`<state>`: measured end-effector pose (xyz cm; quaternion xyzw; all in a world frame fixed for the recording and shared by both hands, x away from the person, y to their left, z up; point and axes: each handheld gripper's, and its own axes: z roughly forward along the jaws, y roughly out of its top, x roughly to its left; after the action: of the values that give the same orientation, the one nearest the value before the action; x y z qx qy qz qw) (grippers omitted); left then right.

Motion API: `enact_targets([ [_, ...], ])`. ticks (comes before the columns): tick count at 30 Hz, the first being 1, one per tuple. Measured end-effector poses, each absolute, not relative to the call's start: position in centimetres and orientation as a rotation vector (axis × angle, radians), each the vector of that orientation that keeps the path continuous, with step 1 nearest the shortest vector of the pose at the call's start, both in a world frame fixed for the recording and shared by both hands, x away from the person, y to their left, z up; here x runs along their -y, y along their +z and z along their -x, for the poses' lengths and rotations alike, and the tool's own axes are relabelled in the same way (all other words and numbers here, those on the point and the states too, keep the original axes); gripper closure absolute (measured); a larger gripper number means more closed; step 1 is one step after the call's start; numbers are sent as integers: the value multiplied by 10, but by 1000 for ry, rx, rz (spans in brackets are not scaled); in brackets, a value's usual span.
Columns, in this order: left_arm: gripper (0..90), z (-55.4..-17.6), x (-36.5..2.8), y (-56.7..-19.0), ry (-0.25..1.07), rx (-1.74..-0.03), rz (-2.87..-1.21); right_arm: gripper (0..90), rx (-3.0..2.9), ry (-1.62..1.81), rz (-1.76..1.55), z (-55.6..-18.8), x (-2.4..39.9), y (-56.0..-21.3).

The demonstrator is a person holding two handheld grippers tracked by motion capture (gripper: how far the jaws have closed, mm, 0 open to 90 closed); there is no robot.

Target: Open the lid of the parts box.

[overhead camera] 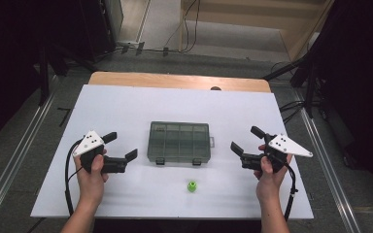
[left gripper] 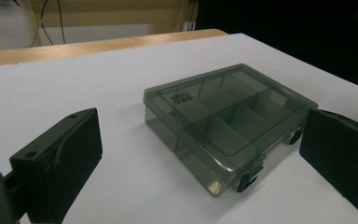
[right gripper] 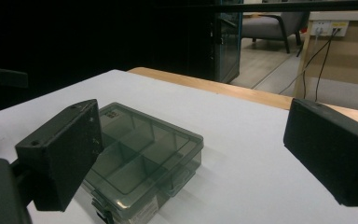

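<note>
high view shows the work at its very start, by my reading: the smoky transparent plastic compartment box [overhead camera: 179, 141] lies flat near the middle of the white table [overhead camera: 126, 104], its lid down and its two dark latches on the edge facing the person, and nothing about it looks handled. the left gripper [overhead camera: 119, 146] hangs just off the box's left side with its black jaws spread wide and nothing between them; the right gripper [overhead camera: 245, 139] mirrors it off the box's right side, jaws likewise parted and empty. neither one touches the box. a small bright green plastic piece [overhead camera: 192, 186] stands alone on the table between the box and the near edge, a little right of the box's middle and apart from both grippers. left gripper view looks across the closed lid at the inner dividers, and the compartments i can see through it look empty. right gripper view gives the box's other side, with the lid flush all round. so everything appears left to do: likely the latches to undo, the lid to lift, and the green piece to be picked up and put into a compartment.
</note>
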<state>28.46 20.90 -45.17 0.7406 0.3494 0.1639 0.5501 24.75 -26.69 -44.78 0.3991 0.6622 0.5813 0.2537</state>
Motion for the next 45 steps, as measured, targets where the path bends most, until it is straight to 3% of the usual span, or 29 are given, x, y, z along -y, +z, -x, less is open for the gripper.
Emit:
enact_targets([
  [10, 18, -286, -194, -461, 376, -802, -1764, 54, -1887, 1599, -1078, -253, 255, -453],
  [11, 87, -286, -193, -465, 387, -824, -1789, 143, -1920, 1612, -1067, -253, 252, -455],
  [12, 144, -286, -193, -465, 387, -824, -1789, 143, -1920, 1612, -1067, -253, 252, -455],
  [13, 144, -286, -192, -467, 399, -848, -1796, 143, -1946, 1604, -1063, -253, 249, -456],
  [15, 227, -289, -193, -469, 376, -877, -1799, 227, -1989, 1571, -1072, -253, 241, -460],
  [17, 253, -290, -193, -470, 368, -895, -1807, 232, -1995, 1565, -1085, -254, 239, -461],
  [18, 265, -290, -193, -470, 360, -894, -1810, 345, -2015, 1574, -1127, -256, 238, -463],
  [24, 276, -287, -188, -478, 279, -900, -1823, 483, -2098, 1565, -1160, -261, 238, -469],
  [26, 415, -288, -189, -478, 272, -907, -1818, 590, -2136, 1550, -1151, -261, 237, -471],
  [27, 539, -289, -191, -478, 269, -910, -1826, 660, -2157, 1522, -1156, -262, 235, -472],
  [28, 602, -289, -191, -478, 269, -910, -1826, 660, -2157, 1522, -1156, -262, 235, -472],
  [29, 602, -289, -190, -478, 268, -911, -1840, 683, -2170, 1501, -1158, -263, 235, -473],
  [33, 761, -293, -189, -483, 195, -897, -1889, 773, -2226, 1509, -1174, -265, 235, -478],
  [34, 827, -293, -189, -483, 173, -896, -1885, 829, -2240, 1571, -1164, -267, 237, -480],
  [37, 887, -296, -187, -480, 135, -876, -1898, 870, -2240, 1605, -1155, -269, 237, -477],
  [45, 890, -312, -182, -466, 93, -836, -1933, 875, -2274, 1575, -1134, -288, 231, -456],
])
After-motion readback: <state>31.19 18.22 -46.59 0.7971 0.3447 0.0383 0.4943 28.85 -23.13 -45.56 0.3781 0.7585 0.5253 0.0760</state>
